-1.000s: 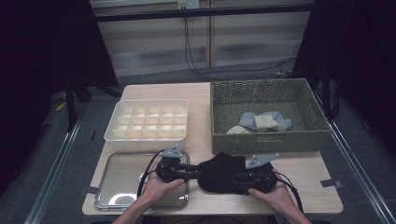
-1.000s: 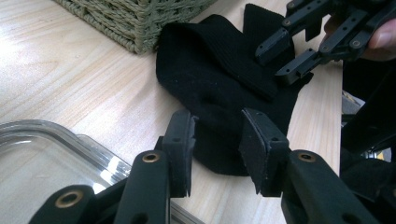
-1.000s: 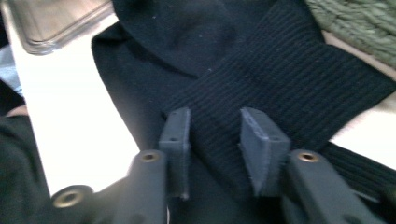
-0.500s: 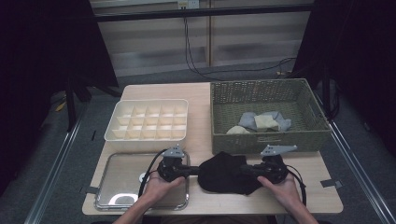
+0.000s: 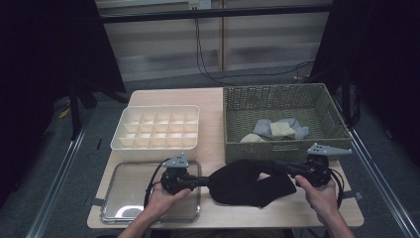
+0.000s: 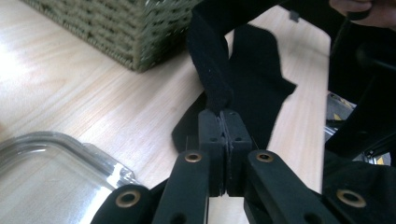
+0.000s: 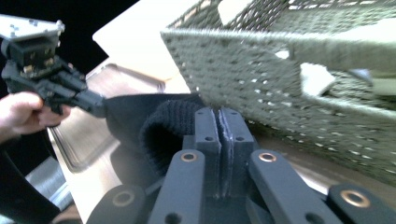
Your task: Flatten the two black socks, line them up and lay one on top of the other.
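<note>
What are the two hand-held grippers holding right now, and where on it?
Both hold the black cloth: the left hand-held gripper pinches its left edge, the right hand-held gripper its upper right edge, lifting that side off the table.

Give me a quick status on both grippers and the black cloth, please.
Left gripper and right gripper both shut on the black cloth, one at each end. Cloth stretched between them, its middle sagging onto the table. Wicker basket close behind the cloth.

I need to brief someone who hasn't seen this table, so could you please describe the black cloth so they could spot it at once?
On the wooden table, look at the near edge in front of the green wicker basket. The black cloth is stretched there between the left claw and the right claw. It is the one dark, soft thing, unlike the pale bundles in the basket.
</note>
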Motion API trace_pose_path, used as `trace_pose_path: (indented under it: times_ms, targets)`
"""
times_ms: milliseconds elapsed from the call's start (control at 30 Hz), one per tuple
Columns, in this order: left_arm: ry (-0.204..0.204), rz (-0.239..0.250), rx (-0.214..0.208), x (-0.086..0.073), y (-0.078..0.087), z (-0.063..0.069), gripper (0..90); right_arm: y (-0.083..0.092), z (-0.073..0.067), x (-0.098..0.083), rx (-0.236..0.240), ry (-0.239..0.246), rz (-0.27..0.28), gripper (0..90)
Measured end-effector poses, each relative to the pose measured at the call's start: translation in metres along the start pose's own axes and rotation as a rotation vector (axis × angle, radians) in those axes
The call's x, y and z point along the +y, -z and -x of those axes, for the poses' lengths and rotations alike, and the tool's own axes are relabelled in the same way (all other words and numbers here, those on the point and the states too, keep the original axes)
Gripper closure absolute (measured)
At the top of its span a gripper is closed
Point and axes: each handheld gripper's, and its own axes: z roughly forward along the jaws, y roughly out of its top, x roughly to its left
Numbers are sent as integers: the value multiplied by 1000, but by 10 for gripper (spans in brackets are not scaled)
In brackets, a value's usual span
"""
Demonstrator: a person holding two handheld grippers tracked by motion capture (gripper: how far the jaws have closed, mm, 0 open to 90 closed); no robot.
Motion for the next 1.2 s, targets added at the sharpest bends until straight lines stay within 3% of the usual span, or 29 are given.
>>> trace_pose_path:
  times_ms: [133,267,400,600,733,967,1200]
  targets:
    - [-11,8,-34,0,6,12,890,18,-1,-1,-16,-23,25,867]
    - [-33,-21,-63,-3,10,23,891,33,-8,-8,-17,-51,7,868]
    - [-29,-42,-66,-8,15,21,891,42,-14,-14,-31,-65,-5,867]
    - [-5,-80,-45,-4,4,6,890,27,5,-27,-58,-124,-34,867]
    - [4,-99,-24,1,-6,-4,884,12,25,-28,-94,-133,-67,866]
    - [30,-130,9,4,-19,-21,864,-6,40,-28,-134,-103,-117,831]
    - [23,-92,57,4,-18,-29,828,-7,47,-28,-186,-90,-123,708]
